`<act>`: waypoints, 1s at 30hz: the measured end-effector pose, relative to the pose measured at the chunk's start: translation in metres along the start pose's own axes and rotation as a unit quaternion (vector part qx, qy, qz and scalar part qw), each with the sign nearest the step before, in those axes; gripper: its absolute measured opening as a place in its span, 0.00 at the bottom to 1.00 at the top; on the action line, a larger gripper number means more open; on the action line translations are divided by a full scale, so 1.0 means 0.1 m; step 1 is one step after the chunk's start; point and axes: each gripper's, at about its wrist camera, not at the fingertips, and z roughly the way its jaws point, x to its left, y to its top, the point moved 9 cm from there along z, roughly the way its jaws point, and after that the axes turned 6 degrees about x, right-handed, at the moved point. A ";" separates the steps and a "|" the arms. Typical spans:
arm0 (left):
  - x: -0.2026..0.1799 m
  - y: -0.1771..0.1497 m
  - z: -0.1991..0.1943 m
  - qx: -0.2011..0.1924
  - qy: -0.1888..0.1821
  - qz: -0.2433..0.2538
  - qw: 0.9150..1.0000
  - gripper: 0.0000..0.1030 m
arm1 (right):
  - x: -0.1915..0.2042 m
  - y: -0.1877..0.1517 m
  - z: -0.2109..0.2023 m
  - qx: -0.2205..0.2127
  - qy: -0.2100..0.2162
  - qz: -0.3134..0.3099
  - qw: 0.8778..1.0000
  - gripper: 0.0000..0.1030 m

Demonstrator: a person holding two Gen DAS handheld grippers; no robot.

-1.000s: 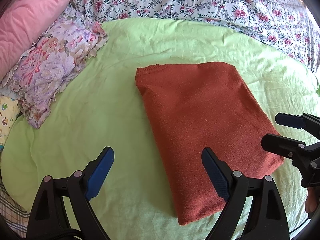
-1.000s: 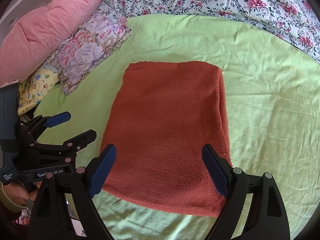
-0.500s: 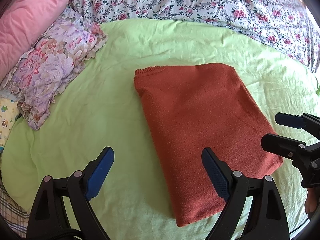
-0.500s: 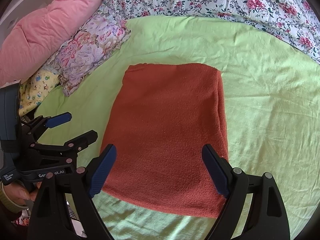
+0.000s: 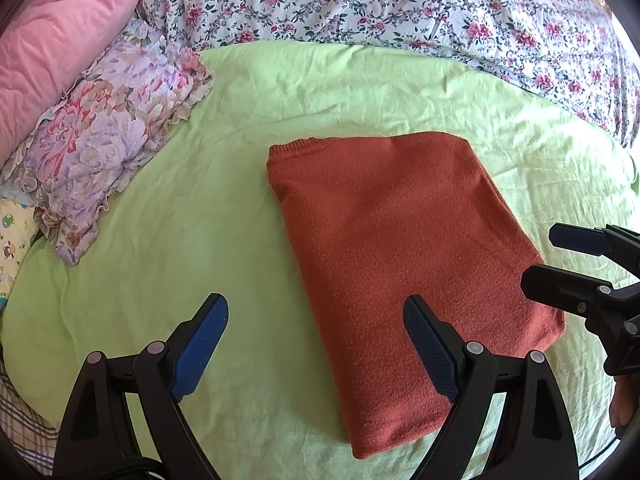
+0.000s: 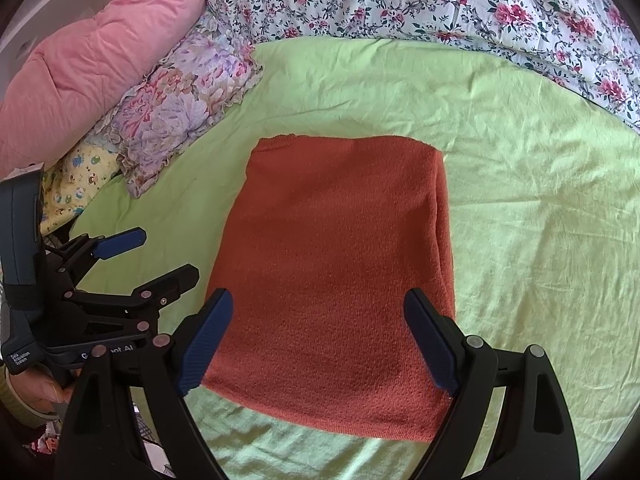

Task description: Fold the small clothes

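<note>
Bright, even daylight filled both views, colours vivid and focus sharp. The right edge of the left wrist view washed out pale. Shadows stayed soft under the rust-red knit (image 5: 404, 236). Fisheye bending curved the green sheet (image 6: 532, 184), corners going black.

We're in a home bedroom, and the whole view is a bed. A light green bedsheet (image 5: 168, 264) spreads wrinkled across the mattress. Along the far side lies a white quilt with red flowers (image 5: 400, 8). At the left sits a plump pink pillow (image 6: 92, 72), and just beside it a frilled lilac floral pillow (image 5: 112, 136), with a yellow cartoon-print cloth (image 6: 80, 184) tucked below. A checked fabric (image 5: 20, 420) peeks out at the bed's near-left edge.
</note>
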 end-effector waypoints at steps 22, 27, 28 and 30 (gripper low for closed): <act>0.05 0.07 0.05 0.001 0.000 -0.009 1.000 0.87 | -0.04 0.02 0.03 0.000 -0.004 0.002 1.000 0.85; 0.09 0.11 0.08 -0.002 0.007 -0.015 1.000 0.87 | -0.07 0.02 0.05 -0.001 -0.006 0.003 1.000 0.85; 0.10 0.10 0.08 -0.001 0.009 -0.016 1.000 0.87 | -0.08 0.02 0.05 0.000 -0.006 0.004 1.000 0.85; 0.12 0.11 0.09 -0.002 0.009 -0.019 1.000 0.87 | -0.10 0.02 0.07 0.002 -0.007 0.006 1.000 0.85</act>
